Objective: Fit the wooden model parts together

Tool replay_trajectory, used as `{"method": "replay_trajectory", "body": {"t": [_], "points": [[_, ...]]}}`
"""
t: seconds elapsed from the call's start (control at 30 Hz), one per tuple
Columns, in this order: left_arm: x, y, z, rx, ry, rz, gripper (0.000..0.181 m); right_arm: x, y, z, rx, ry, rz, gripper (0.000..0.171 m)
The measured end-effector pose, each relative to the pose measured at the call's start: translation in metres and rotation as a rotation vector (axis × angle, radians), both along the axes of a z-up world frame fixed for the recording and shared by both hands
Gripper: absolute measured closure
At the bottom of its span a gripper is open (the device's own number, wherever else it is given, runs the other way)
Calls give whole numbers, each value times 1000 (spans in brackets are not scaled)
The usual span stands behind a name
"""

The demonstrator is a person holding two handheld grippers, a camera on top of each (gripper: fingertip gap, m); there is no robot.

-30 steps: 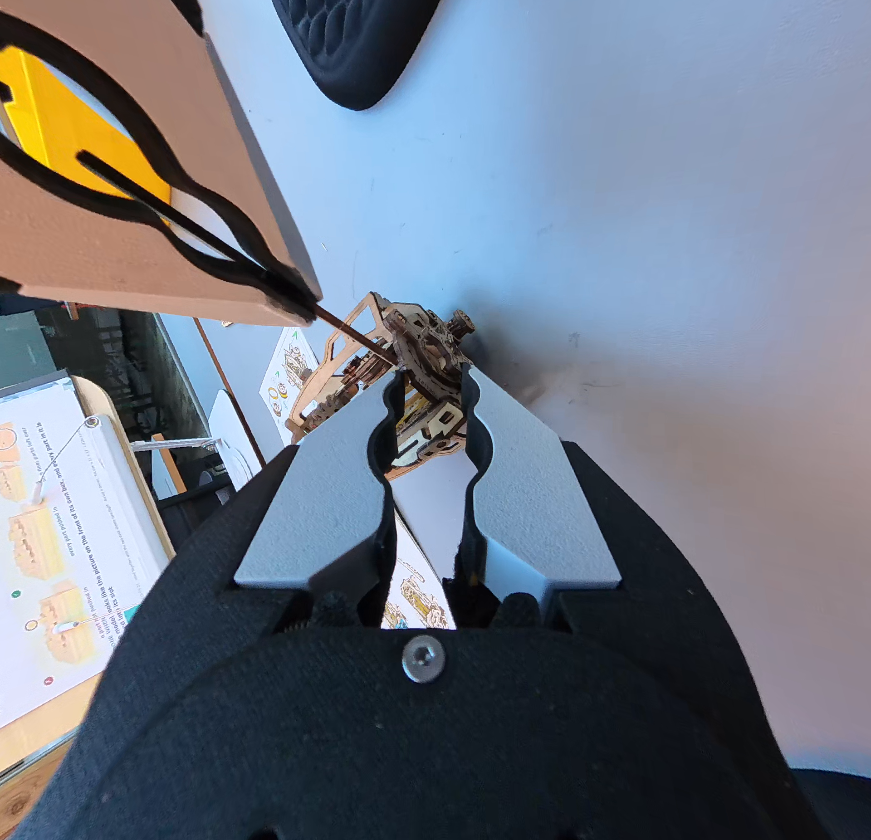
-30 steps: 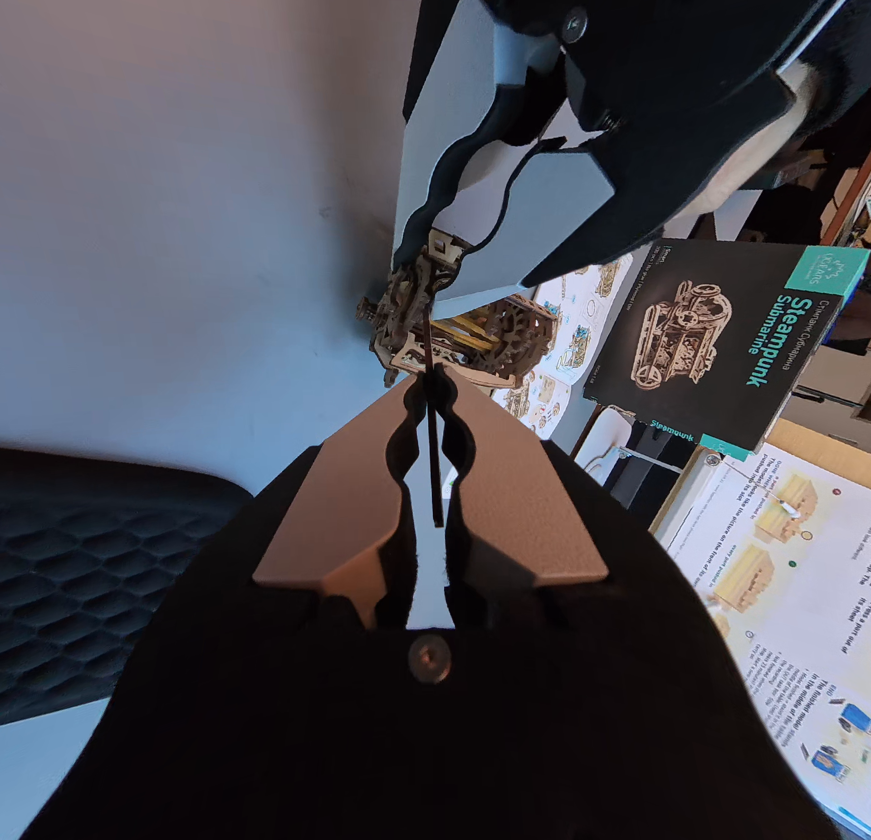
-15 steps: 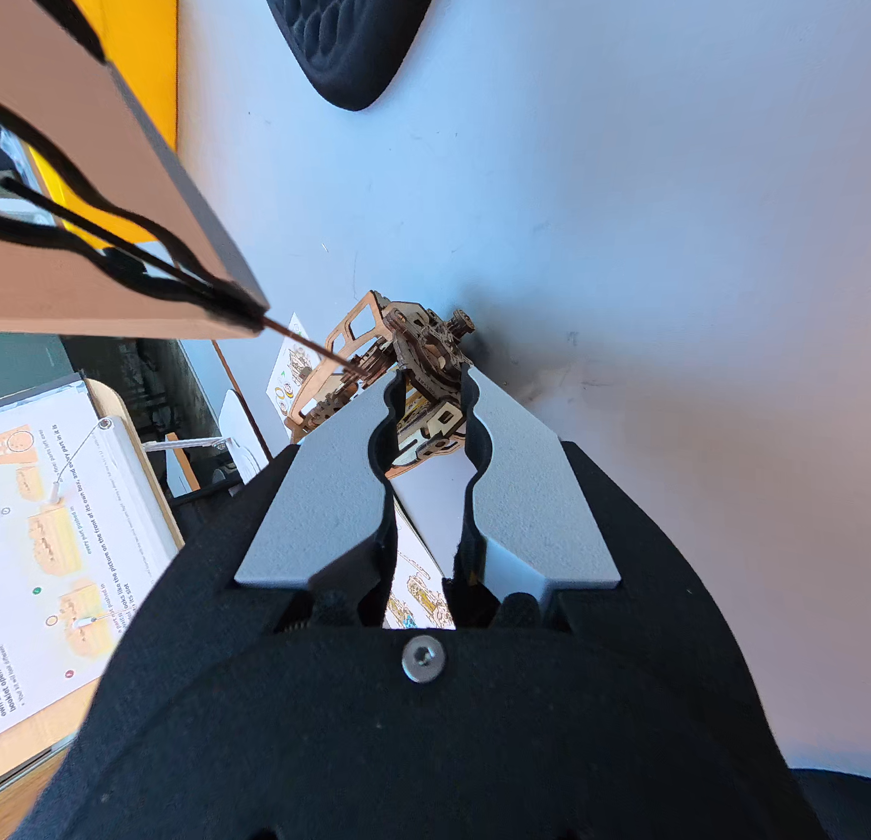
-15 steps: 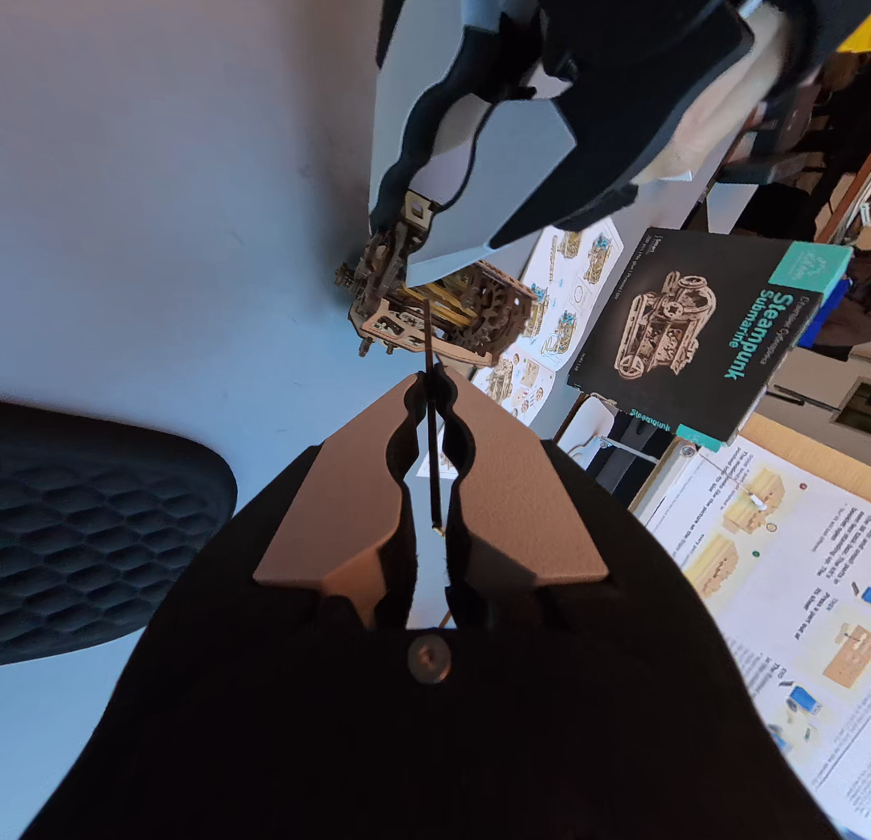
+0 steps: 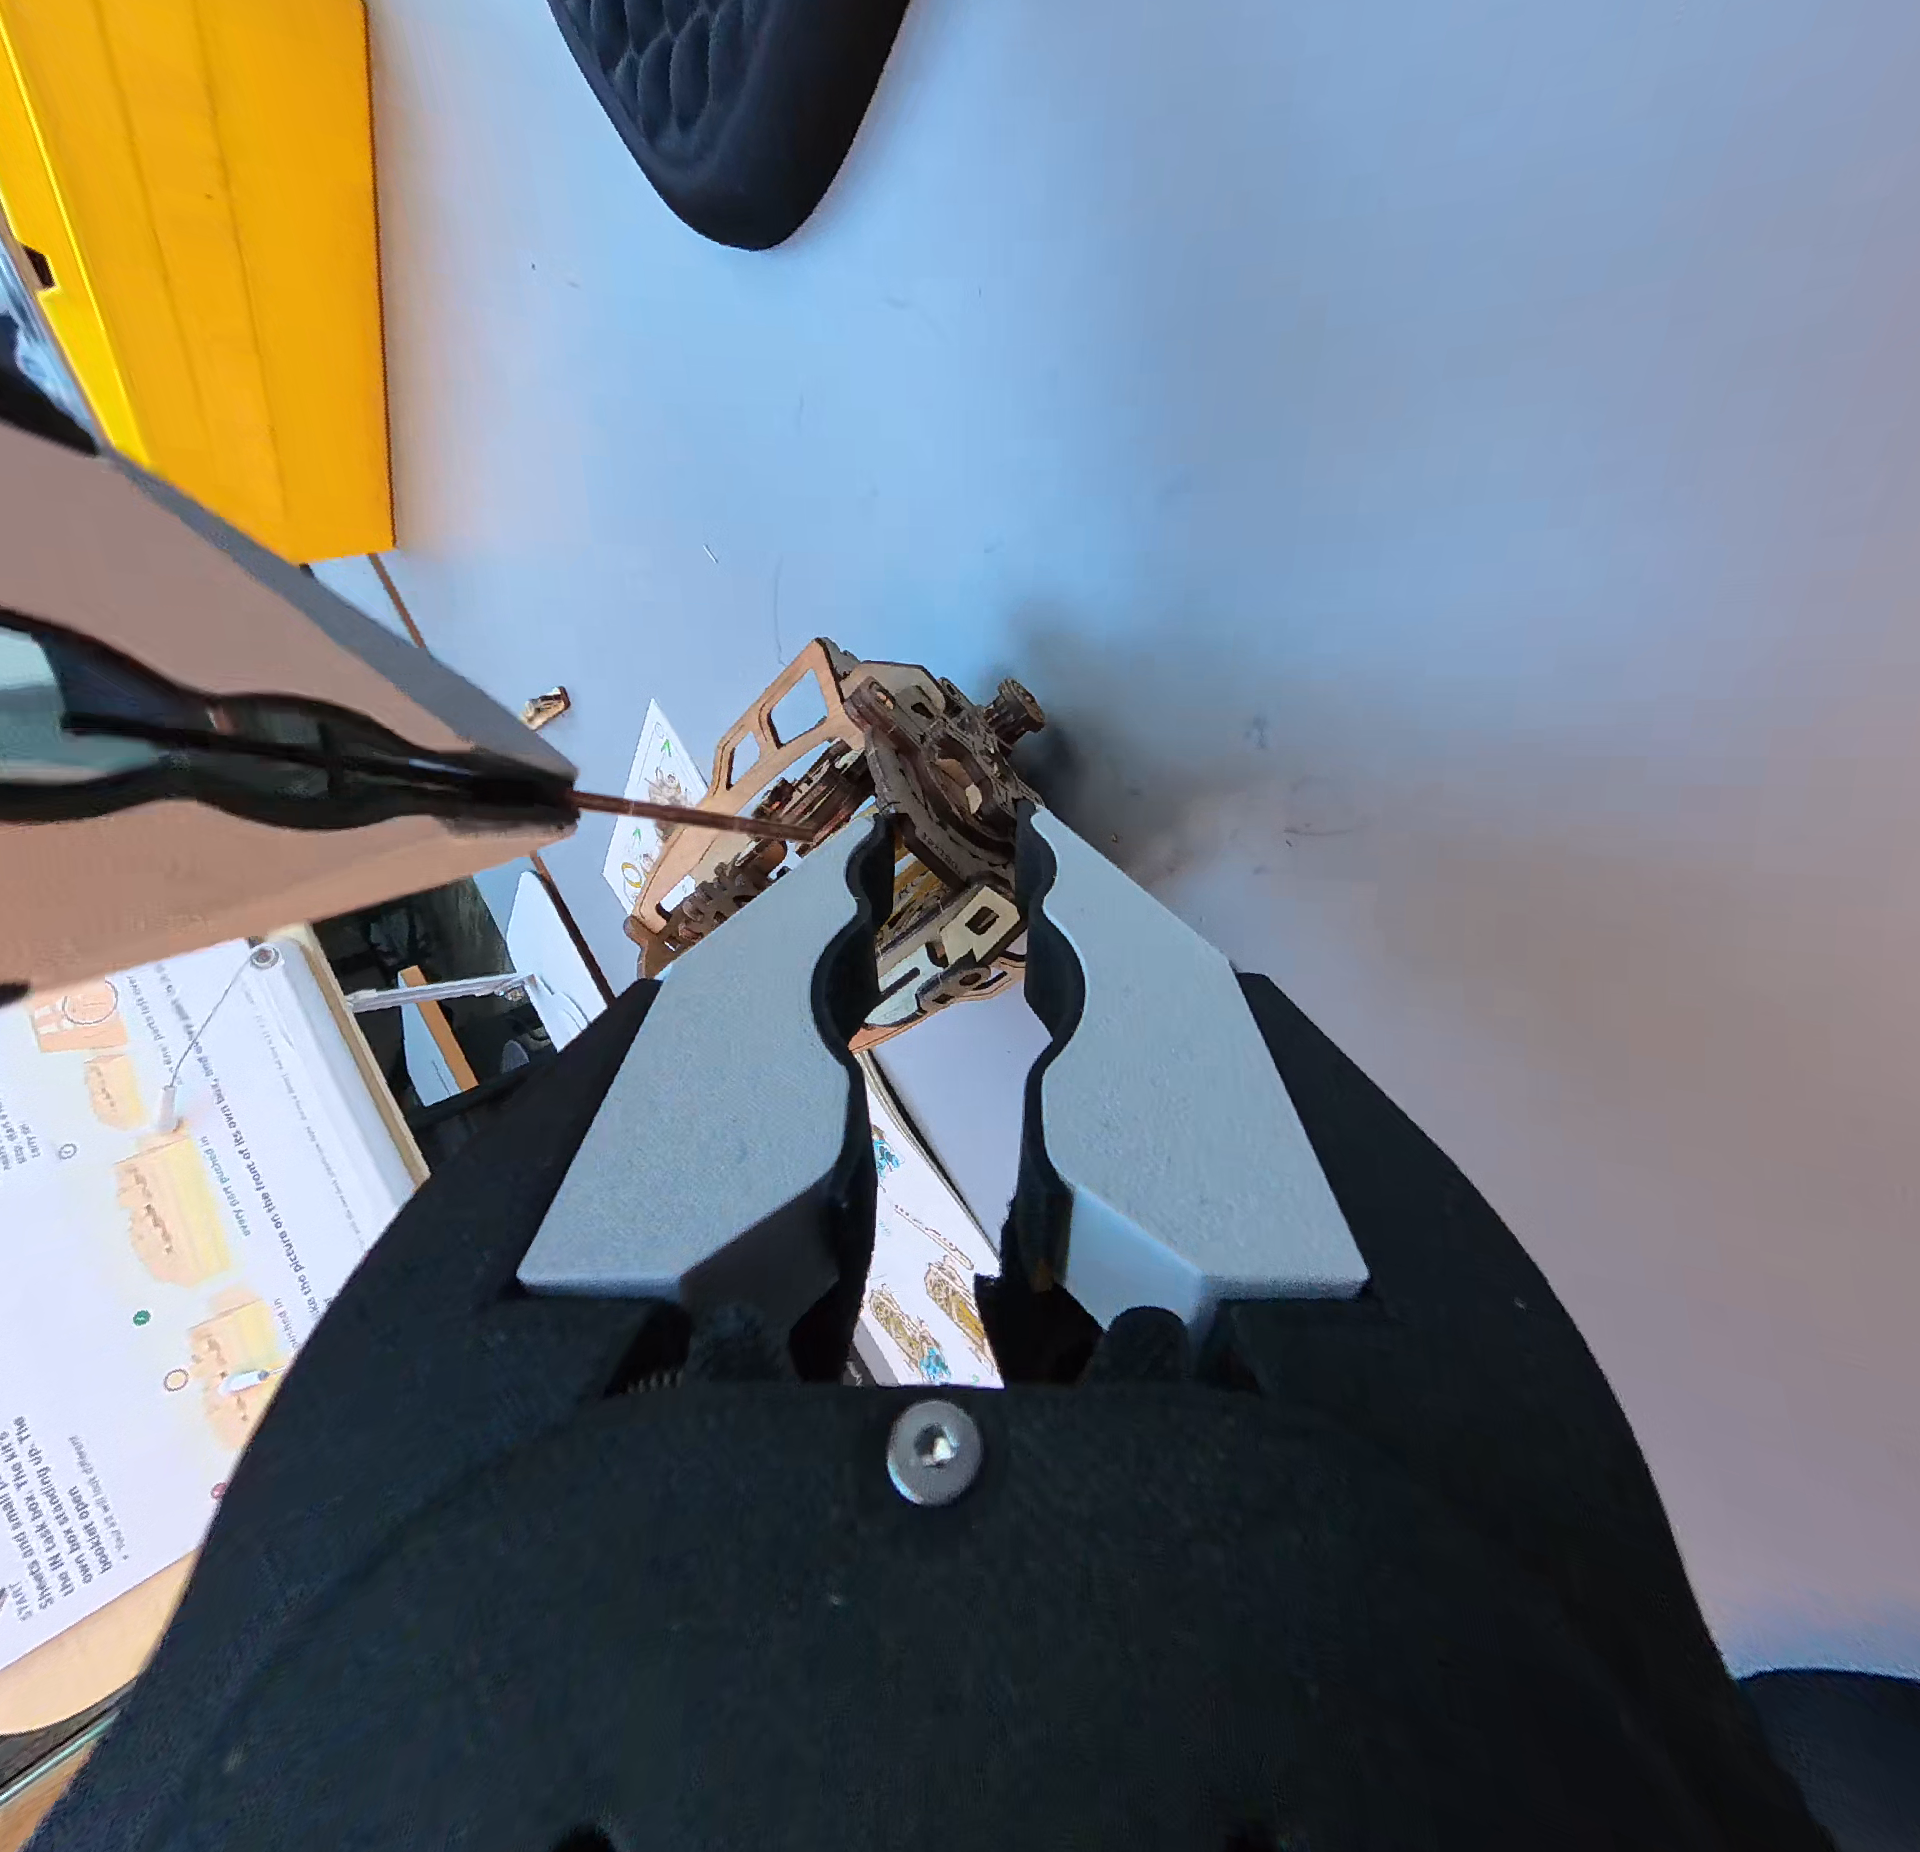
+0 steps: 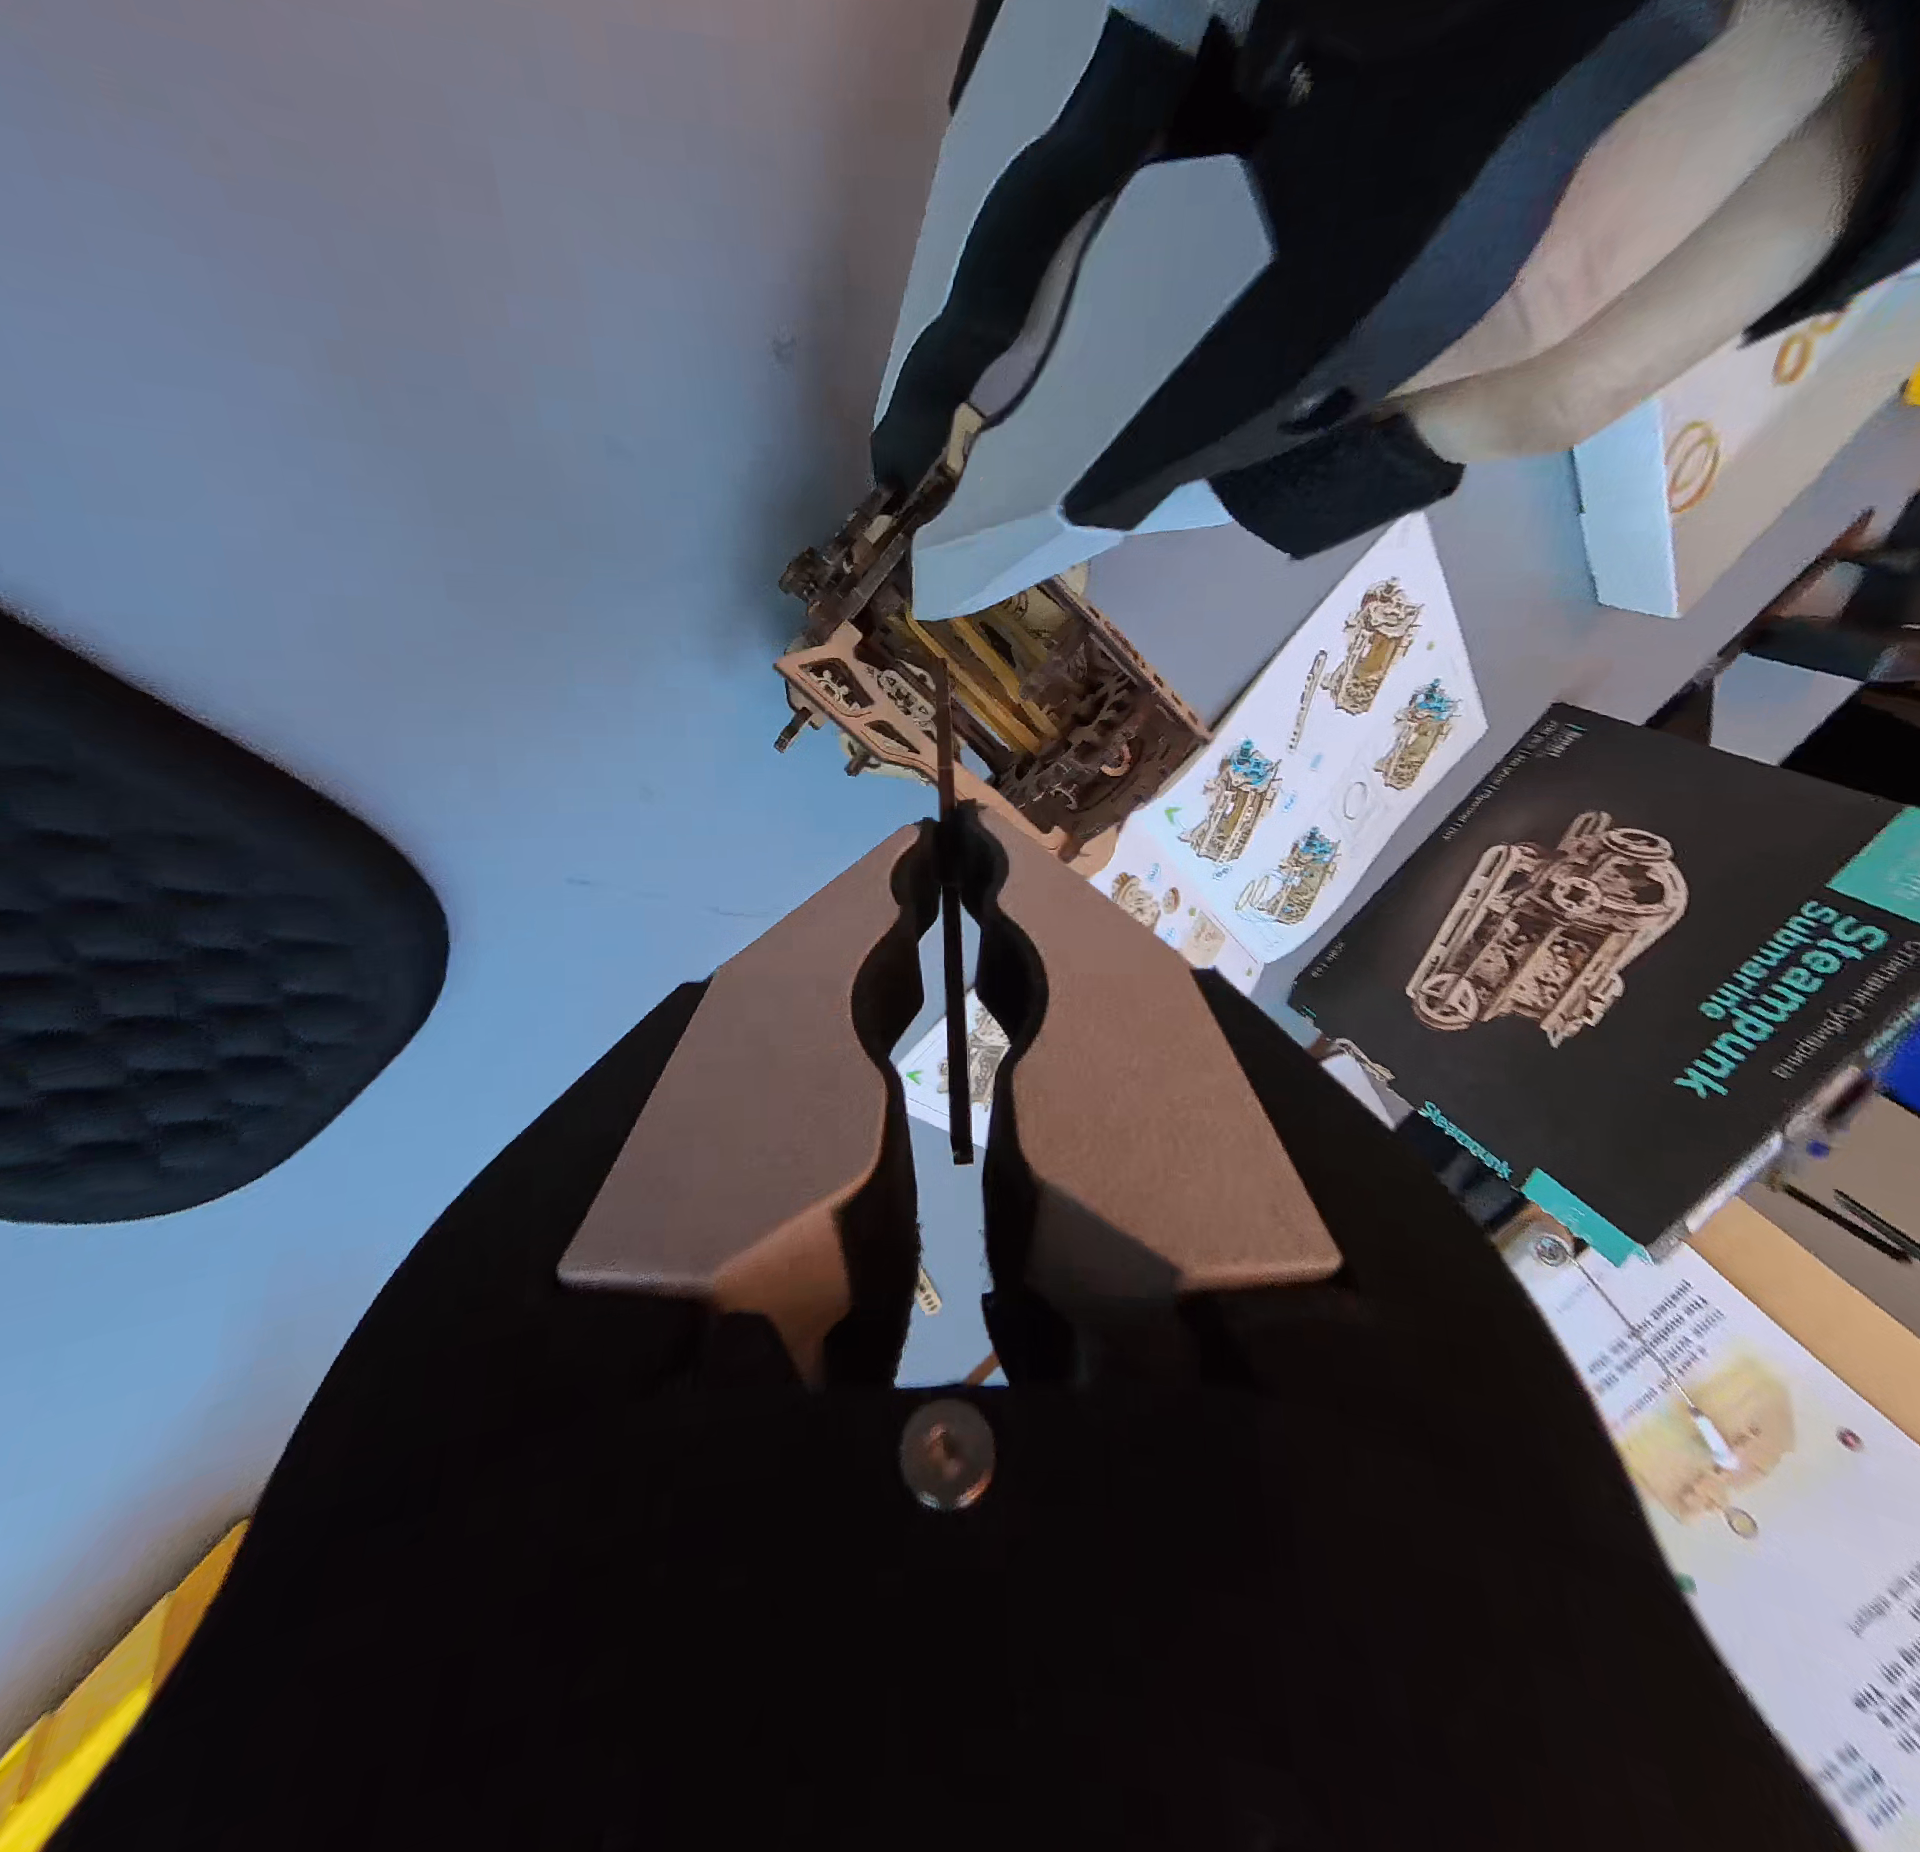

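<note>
Between closed tips, the right claw (image 6: 948, 838) pinches a thin wooden rod (image 6: 954, 981).

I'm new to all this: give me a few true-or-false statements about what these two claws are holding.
1. The grey left gripper clamps the brown wooden model. True.
2. The brown right gripper is open and holds nothing. False: it pinches a thin dark wooden stick.
3. The stick's tip points at the model. True.
4. The model lies on the black honeycomb pad. False: it is on the white table, apart from the pad.
</note>
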State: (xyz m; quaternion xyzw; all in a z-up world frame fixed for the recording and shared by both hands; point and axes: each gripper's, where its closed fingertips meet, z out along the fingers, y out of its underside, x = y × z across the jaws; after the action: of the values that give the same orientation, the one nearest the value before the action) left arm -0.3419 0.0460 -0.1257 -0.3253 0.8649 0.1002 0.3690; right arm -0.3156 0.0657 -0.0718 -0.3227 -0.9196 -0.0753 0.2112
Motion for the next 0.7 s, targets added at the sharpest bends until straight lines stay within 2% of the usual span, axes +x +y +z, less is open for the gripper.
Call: {"method": "replay_trajectory", "body": {"t": [0.03, 0.23, 0.7], "points": [[0, 0, 0, 2, 1, -2, 160, -1, 0, 0, -40, -21, 0, 169], [-1, -1, 0, 5, 8, -16, 160, -7, 1, 1, -212, -113, -23, 170], [0, -1, 0, 7, 6, -26, 160, -16, 3, -6, -194, -303, -21, 170]]}}
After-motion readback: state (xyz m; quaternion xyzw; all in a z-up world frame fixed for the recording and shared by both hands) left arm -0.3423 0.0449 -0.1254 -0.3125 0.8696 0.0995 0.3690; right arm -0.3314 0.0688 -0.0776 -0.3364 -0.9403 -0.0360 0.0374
